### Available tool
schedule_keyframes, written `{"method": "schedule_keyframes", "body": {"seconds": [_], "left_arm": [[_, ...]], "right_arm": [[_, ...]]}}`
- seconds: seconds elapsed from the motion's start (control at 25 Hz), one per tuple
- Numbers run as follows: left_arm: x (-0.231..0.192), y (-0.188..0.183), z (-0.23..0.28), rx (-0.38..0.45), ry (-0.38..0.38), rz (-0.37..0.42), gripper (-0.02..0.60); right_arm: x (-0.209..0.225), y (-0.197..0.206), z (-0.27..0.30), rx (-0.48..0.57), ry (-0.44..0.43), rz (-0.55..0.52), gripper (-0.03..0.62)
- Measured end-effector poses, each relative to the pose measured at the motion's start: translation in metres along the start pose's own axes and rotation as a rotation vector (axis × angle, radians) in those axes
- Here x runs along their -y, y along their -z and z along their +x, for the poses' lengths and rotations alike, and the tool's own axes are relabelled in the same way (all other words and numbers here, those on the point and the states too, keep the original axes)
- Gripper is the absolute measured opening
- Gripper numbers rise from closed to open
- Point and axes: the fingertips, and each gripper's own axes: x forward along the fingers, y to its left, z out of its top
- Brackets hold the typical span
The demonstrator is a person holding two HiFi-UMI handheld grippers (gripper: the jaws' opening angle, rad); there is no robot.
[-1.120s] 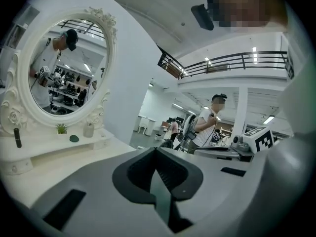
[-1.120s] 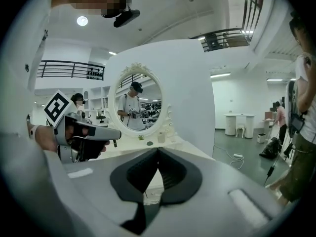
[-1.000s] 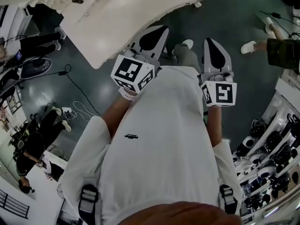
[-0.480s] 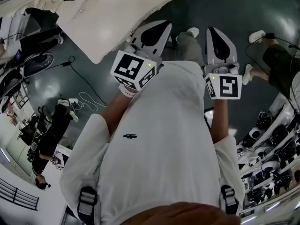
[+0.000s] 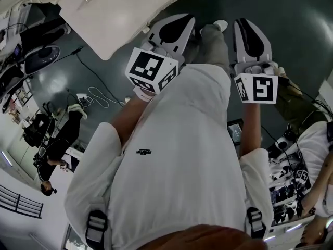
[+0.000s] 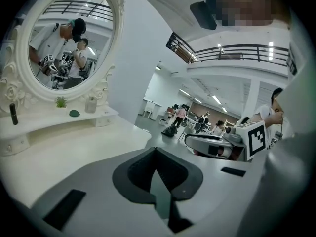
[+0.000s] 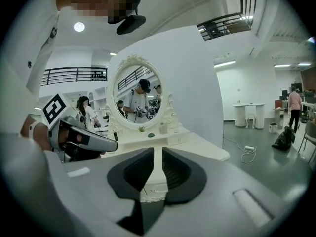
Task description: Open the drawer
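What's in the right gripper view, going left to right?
Going right: left claw → oval mirror → white cable → black bag.

The table (image 5: 114, 14) was smooth, faintly glossy white; the floor (image 5: 57, 82) dark and shiny; the shirt (image 5: 177, 155) matt white cloth; the right gripper (image 7: 158, 148) matt grey plastic.
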Motion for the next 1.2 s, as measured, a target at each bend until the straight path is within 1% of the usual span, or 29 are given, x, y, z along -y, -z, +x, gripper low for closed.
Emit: {"method": "schedule_keyframes", "body": {"seconds": [0.16,0.44,0.64,0.92,1.08,1.2], "left_arm": [[0.004,0.005,0.011,-0.009,-0.012,-0.007,0.009],[-0.006,0.020,0.027,-0.041,-0.041,-0.016,0.009],[-0.009,0.024,0.039,-0.058,-0.055,-0.028,0.009],[-0.012,0.032,0.053,-0.076,-0.069,-0.051,0.009],[-0.016,0.039,0.062,-0.085,-0.070,-0.061,0.009],[-0.021,0.045,0.066,-0.090,-0.075,-0.072,0.009]], "right_arm": [[0.015,0.012,0.004,-0.011,-0.012,0.007,0.074],[0.032,0.033,0.024,-0.013,-0.042,-0.010,0.101],[0.045,0.048,0.040,-0.034,-0.056,-0.021,0.117],[0.059,0.069,0.063,-0.048,-0.060,-0.023,0.135],[0.068,0.084,0.077,-0.057,-0.052,-0.025,0.138],[0.074,0.097,0.088,-0.075,-0.036,-0.007,0.141]]}}
